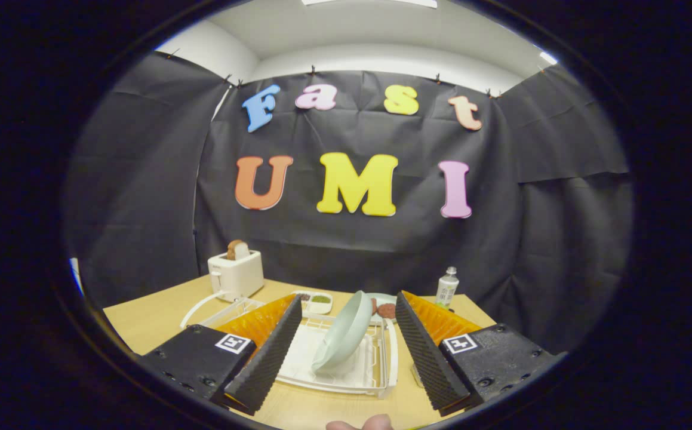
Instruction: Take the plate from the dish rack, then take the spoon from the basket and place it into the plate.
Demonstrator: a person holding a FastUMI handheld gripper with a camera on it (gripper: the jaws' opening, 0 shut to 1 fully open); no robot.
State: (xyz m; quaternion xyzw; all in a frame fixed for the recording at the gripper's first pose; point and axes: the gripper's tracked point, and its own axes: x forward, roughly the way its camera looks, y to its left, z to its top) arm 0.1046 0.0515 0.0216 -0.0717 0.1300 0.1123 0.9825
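Plate is being seen right between the two fingers of the gripper, which is being held wide open, with neither finger touching anything. That pale green plate is being propped on edge in the white dish rack, tilted, its top rim leaning to the right and away, its hollow face turned down toward the left finger. Its long axis is running from lower left, down in the rack, up to upper right. The lower rim is being hidden among the rack's wires, so exactly which slot is holding it cannot be told.

The rack is sitting on the wooden bench, and its left end is being cut off behind the left finger. Beyond the plate, a second dish with something dark red on it is being partly covered by the plate's rim. A small white tray is lying past the rack; its contents are too small to be made out. A white toaster with a slice in it is standing beyond the left finger, and a small bottle beyond the right one. Fingertips of a person's hand are just being glimpsed nearest the camera.
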